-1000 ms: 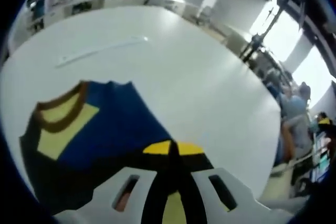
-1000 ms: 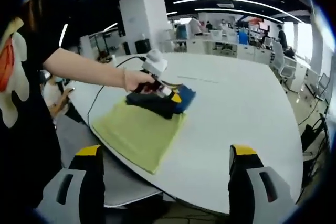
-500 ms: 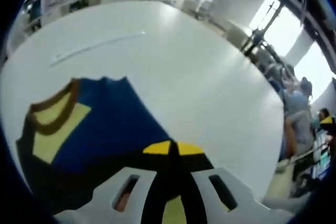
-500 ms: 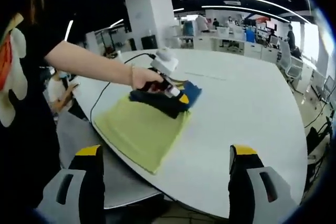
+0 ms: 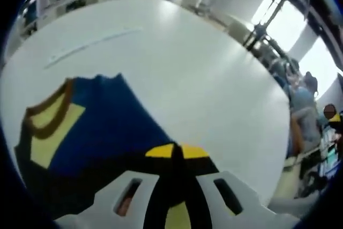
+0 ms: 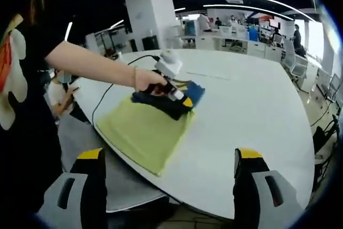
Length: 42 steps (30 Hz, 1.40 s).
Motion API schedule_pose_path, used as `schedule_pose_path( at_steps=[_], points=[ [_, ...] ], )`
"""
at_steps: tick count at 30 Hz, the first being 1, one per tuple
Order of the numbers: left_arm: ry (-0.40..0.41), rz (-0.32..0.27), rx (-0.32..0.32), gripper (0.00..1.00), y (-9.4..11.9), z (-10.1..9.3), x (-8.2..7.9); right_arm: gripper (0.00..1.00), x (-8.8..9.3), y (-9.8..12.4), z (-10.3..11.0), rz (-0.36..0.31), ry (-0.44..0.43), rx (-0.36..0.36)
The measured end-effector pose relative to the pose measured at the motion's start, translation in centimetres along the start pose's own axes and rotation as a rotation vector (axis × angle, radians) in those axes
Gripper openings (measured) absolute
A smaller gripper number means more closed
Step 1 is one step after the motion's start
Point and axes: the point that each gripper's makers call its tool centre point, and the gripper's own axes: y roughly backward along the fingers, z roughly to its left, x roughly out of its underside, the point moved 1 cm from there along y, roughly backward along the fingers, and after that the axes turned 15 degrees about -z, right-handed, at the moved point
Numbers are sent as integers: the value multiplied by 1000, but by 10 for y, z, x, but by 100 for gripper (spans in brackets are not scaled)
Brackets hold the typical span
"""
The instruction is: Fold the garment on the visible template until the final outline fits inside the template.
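One garment: a dark blue top [image 6: 170, 102] with a brown-edged neckline and yellow patches lies bunched on the far end of the template, well in from the counter's far edge; in the left gripper view its blue cloth [image 5: 102, 132] spreads ahead of the jaws.
One template: a yellow-green rectangular sheet [image 6: 142, 135] lies flat at the near left edge of the counter, one corner reaching close to that edge.
One counter: a big white rounded top [image 6: 252, 116], mostly bare; a thin pale strip [image 5: 91, 45] lies toward its far side, well apart from the garment.
Left gripper: its jaws [image 5: 176, 151] stand pressed together, yellow tips meeting, with dark cloth of the garment between and around them; in the right gripper view it [image 6: 179, 99] sits on the garment, held by a person's hand [image 6: 146, 80].
Right gripper: its two yellow-tipped jaws [image 6: 169, 156] stand spread wide, holding nothing, off the near edge of the counter and well apart from the garment.
In the way: the person's bare forearm [image 6: 88, 63] crosses above the template's left part; a black cable [image 6: 110, 97] runs from the hand across the counter's left edge.
Around: open office with desks and ceiling light strips; several people [image 5: 303, 113] sit beyond the counter's right edge, count unclear.
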Motion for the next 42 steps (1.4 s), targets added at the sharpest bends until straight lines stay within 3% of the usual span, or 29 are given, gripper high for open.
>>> schedule_pose_path(
  at_steps=[7,23,27,34,42],
  points=[
    [-29,5,34,13,-1,-4,0,100,-1,0,0,-3,-3,3],
    [-45,5,27,18,4,7,1,100,-2,-2,2,-3,-5,-1],
    [-48,-12,23,21,21,14,0,100,-5,-8,5,-7,-1,-16],
    [20,-65,-12,24,61,28,3,100,-13,-20,11,-15,20,-58],
    [19,-107,-71,42,115,52,10,100,-20,-25,14,-35,27,-73]
  ],
)
